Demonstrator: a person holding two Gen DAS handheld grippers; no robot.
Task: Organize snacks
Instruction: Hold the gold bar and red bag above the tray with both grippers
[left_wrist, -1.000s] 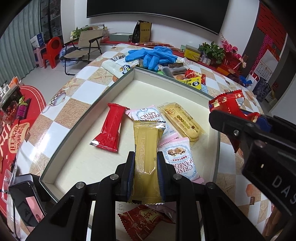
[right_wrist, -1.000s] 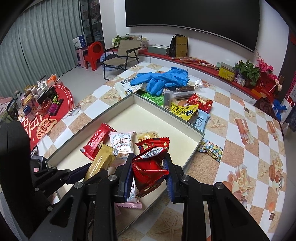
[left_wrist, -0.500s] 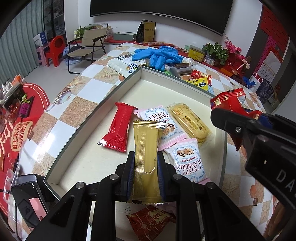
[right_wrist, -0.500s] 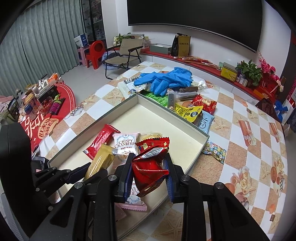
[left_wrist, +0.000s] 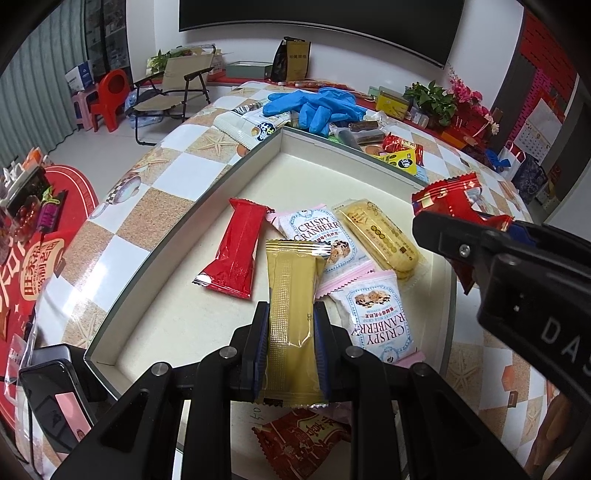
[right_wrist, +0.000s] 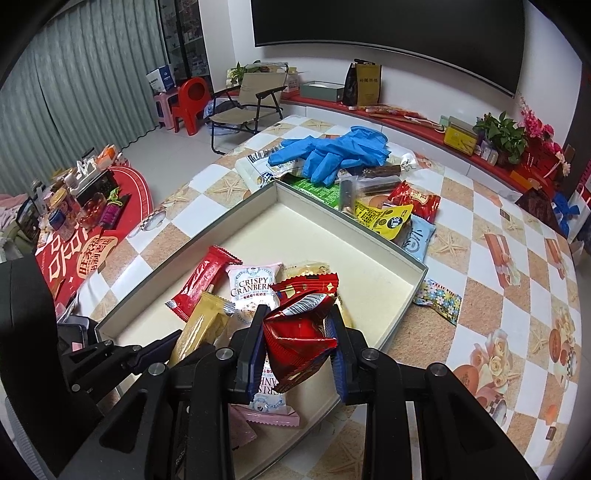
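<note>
My left gripper (left_wrist: 291, 314) is shut on a long gold snack packet (left_wrist: 291, 314), held above the near end of a shallow grey-rimmed tray (left_wrist: 192, 218). My right gripper (right_wrist: 299, 321) is shut on a crumpled red snack bag (right_wrist: 301, 328) above the tray's (right_wrist: 369, 236) near right side; it shows at the right in the left wrist view (left_wrist: 458, 203). In the tray lie a red bar (left_wrist: 234, 247), two pink Crispy Cranberry packets (left_wrist: 321, 232) (left_wrist: 376, 317) and a yellow biscuit packet (left_wrist: 380, 236).
Blue gloves (right_wrist: 332, 151) and a pile of loose snacks (right_wrist: 391, 210) lie on the checkered table beyond the tray. A patterned packet (right_wrist: 437, 299) lies right of the tray. A red packet (left_wrist: 299, 435) lies under my left gripper. A phone (left_wrist: 55, 402) sits at near left.
Both grippers have drawn back and risen slightly with their packets; the tray looks a bit farther away. The snacks in the tray have not moved.
</note>
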